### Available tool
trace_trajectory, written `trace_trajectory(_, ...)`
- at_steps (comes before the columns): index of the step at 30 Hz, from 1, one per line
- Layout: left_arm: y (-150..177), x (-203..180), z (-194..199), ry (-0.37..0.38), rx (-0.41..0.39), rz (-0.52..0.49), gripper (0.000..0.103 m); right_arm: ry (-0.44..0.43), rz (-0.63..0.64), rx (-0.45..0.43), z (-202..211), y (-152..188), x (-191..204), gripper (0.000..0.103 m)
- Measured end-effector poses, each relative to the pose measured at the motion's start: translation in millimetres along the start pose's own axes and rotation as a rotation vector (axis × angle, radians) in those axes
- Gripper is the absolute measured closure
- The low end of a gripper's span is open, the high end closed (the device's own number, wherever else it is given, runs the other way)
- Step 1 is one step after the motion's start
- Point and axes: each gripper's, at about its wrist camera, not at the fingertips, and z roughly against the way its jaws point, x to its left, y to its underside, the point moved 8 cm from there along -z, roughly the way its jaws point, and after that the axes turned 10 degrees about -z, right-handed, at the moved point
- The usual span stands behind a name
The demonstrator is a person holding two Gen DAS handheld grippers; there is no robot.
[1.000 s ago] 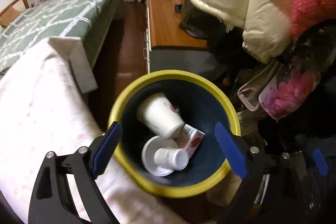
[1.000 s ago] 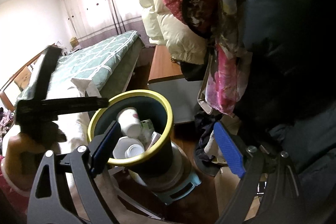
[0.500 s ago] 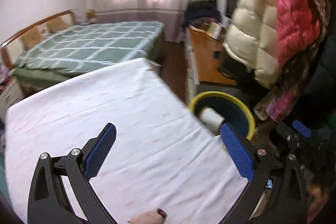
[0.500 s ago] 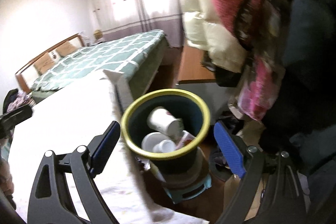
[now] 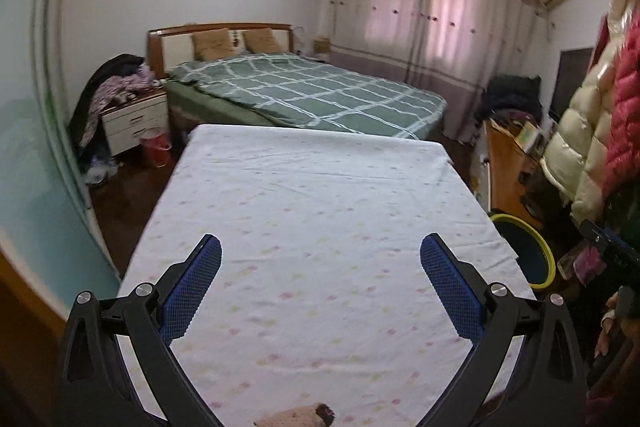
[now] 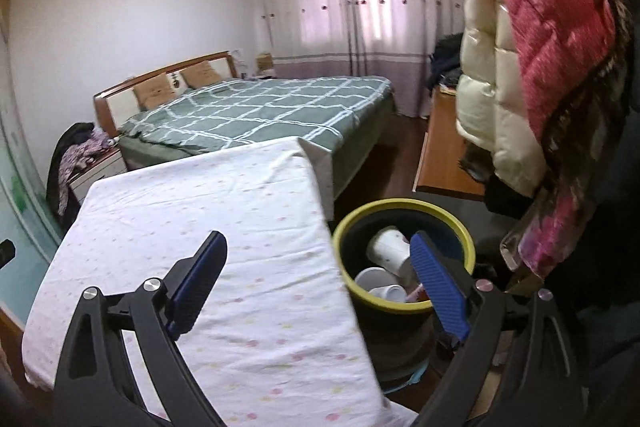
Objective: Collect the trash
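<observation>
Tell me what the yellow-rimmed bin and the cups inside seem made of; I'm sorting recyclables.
The bin looks like moulded plastic: smooth dark wall, glossy yellow rim, though coated metal can't be ruled out. The large cup looks like matte white paper with a small printed mark. The smaller cup is white too; paper or thin plastic, too blurred to tell.

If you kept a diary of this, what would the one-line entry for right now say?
left gripper: open, empty, over white-sheeted table | right gripper: open, empty | yellow-rimmed trash bin: holds paper cups, beside table

home bedroom — made bed (image 5: 304,95) | nightstand (image 5: 134,121) | curtains (image 5: 432,27) | hanging coats (image 6: 532,39)
</observation>
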Motion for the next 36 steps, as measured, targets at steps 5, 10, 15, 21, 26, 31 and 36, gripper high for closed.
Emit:
trace_trajectory(5, 16.5, 12.5, 24.2, 0.007, -0.023, 0.015, 0.005, -0.019, 0.034, -0.002, 16.2, 9.2, 18.2, 0.014)
trace_trajectory(10, 23.7, 8.4, 44.3, 0.015, -0.042, 0.019, 0.005, -0.034, 0.042, -0.014, 29.5, 13.9, 26.1, 0.013)
trace_trajectory(15, 24.8, 5.7, 48.2, 0.002, -0.045, 0.018, 0.005, -0.042, 0.039, -0.022, 30.0, 12.1, 28.6, 0.013)
trace_trajectory(21, 21.6, 0.0, 43.2, 0.009, -0.04, 0.019, 0.005, -0.04, 0.043, -0.012, 25.5, 14.2, 30.4, 0.012)
trace_trajectory(26, 21.9, -2.9, 36.9, 0.014, -0.028, 0.013, 0.005, -0.037, 0.035, -0.012, 25.6, 13.9, 27.7, 0.012)
trace_trajectory(31, 22.0, -7.2, 35.6, 0.017, -0.027, 0.002, 0.005, -0.035, 0.031, -0.015, 26.2, 13.2, 26.6, 0.012)
trace_trajectory(36, 21.1, -7.0, 35.9, 0.017, -0.028, 0.0, 0.005, -0.035, 0.032, -0.015, 26.3, 12.7, 26.4, 0.012)
